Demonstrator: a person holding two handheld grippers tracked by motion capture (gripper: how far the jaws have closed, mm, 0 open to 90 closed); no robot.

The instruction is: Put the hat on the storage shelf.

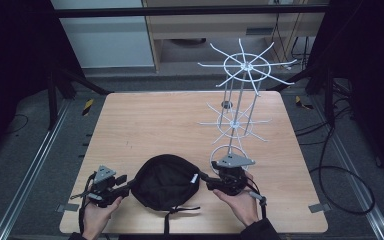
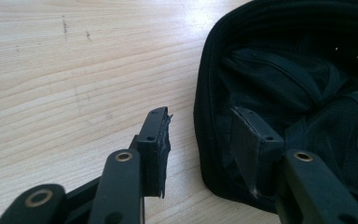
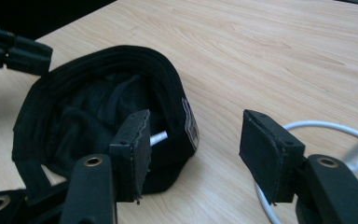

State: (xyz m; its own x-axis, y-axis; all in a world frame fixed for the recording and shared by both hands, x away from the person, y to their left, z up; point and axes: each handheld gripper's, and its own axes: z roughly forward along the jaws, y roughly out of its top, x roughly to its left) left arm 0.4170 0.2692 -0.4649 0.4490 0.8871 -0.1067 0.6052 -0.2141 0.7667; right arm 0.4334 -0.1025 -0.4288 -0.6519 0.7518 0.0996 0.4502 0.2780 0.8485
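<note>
Black fabric dominates the near edge of a pale wooden desk (image 1: 170,125), where an upturned black hat (image 1: 164,181) lies opening-up between 2 hand-held tongs. From the high view, the left tongs (image 1: 125,189) meet the hat's left rim and the right tongs (image 1: 203,179) its right rim, each gripped by a hand entering from below: the left hand (image 1: 96,216) and the right hand (image 1: 240,202). That view also takes in a white wire rack (image 1: 240,107) with 2 tiers of radiating spokes, standing on a ring base on the desk's right half just behind the right tongs. The left gripper view adds close detail: the left tongs' jaws stand apart, one pad over bare wood, the other inside the hat against its inner wall, the rim between them unclamped. The right gripper view shows the right tongs' jaws also apart, one pad inside the hat beside a small white tab (image 3: 158,137), the other outside over the desk near the rack's white ring; a label (image 3: 190,123) is sewn on the hat's outer band, and the left tongs appear at the far rim. Inside the hat lie dark lining and straps. Around the desk are grey flooring, metal rails, black cables and a pale cabinet behind.
</note>
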